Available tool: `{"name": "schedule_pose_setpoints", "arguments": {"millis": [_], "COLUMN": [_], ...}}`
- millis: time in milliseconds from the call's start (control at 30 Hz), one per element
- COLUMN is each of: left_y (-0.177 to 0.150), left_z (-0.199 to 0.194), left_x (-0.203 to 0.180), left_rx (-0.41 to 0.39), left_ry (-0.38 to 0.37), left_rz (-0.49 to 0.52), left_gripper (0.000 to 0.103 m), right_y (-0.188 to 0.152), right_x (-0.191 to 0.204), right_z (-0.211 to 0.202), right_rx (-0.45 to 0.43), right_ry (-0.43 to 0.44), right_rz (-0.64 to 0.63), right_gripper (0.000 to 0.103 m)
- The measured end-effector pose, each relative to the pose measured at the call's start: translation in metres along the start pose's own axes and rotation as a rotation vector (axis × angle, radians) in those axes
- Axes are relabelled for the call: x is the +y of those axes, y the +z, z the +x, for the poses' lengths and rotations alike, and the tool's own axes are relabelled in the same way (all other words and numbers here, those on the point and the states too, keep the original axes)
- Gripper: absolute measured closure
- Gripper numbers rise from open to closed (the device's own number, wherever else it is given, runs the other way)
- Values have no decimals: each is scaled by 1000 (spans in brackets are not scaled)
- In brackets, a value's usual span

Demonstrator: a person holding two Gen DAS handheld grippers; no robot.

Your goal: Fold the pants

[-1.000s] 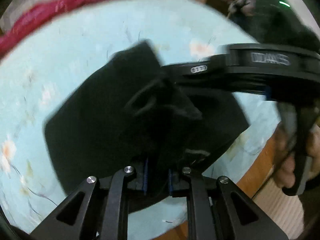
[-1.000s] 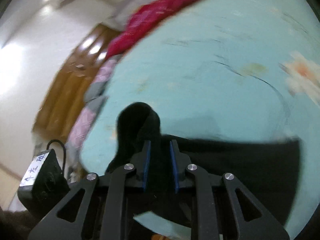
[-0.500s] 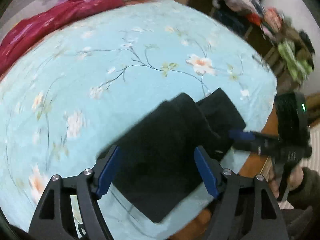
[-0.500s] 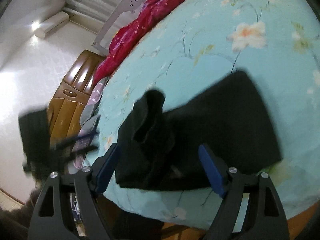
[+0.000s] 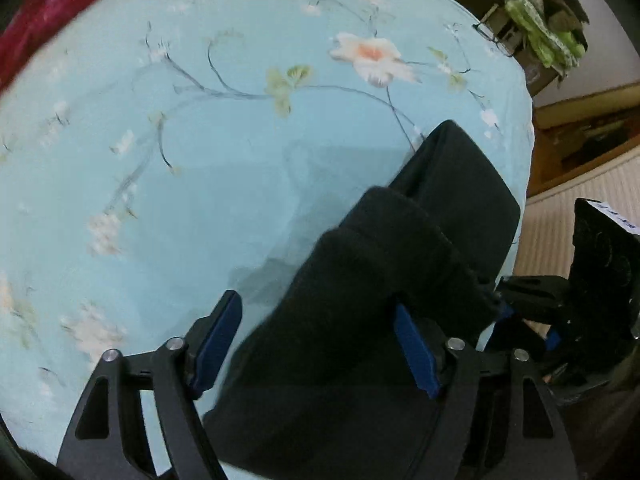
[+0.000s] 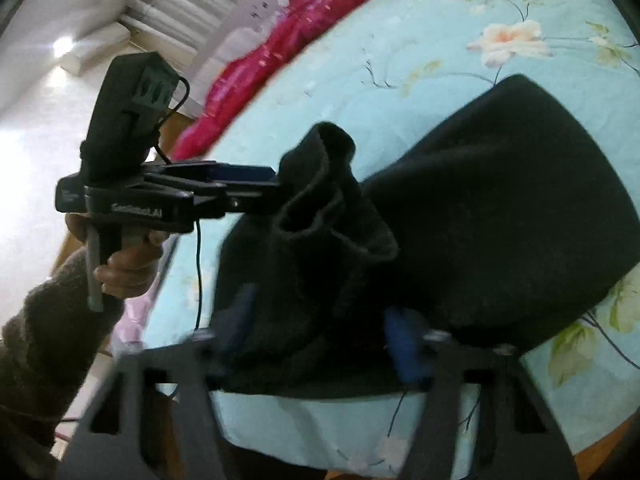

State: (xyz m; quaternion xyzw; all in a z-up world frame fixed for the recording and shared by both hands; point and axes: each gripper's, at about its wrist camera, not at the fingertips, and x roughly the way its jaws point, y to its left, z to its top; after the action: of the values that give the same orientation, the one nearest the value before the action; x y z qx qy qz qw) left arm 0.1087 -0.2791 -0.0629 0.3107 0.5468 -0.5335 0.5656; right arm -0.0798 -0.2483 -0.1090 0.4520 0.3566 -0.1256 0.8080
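Black pants (image 5: 360, 312) bunched in a folded heap near the edge of the floral bedsheet (image 5: 200, 160). Left gripper (image 5: 316, 344) and right gripper (image 6: 320, 336) both spread wide, straddling fabric, grasping nothing.

A light blue floral bedsheet (image 5: 224, 184) is spread over the bed, a crimson blanket (image 6: 280, 48) is bunched at its far edge, and green clothes (image 5: 540, 36) are piled on a shelf beyond.

Matt, fuzzy black cloth pants (image 5: 360, 320)
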Motion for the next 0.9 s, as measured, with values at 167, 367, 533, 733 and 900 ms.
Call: {"name": "schedule_pose_setpoints", "arguments": {"millis": [167, 367, 533, 733, 900], "left_y": [-15, -12, -18, -54, -81], "left_z": [-37, -15, 11, -32, -51], "left_x": [-33, -79, -61, -69, -78], "left_rx": [-110, -144, -109, -234, -318], "left_ry": [-61, 94, 180, 396, 535], "left_rz": [88, 197, -14, -92, -122], "left_gripper": [72, 39, 32, 31, 25], "right_y": [13, 1, -10, -7, -19], "right_x": [5, -12, -47, -26, -12], "right_z": [-14, -51, -28, -57, -60], "right_rx": [19, -47, 4, -66, -75], "right_ry": [77, 27, -48, -140, -198], "right_rz": [85, 130, 232, 132, 98], "right_gripper": [77, 77, 73, 38, 34]}}
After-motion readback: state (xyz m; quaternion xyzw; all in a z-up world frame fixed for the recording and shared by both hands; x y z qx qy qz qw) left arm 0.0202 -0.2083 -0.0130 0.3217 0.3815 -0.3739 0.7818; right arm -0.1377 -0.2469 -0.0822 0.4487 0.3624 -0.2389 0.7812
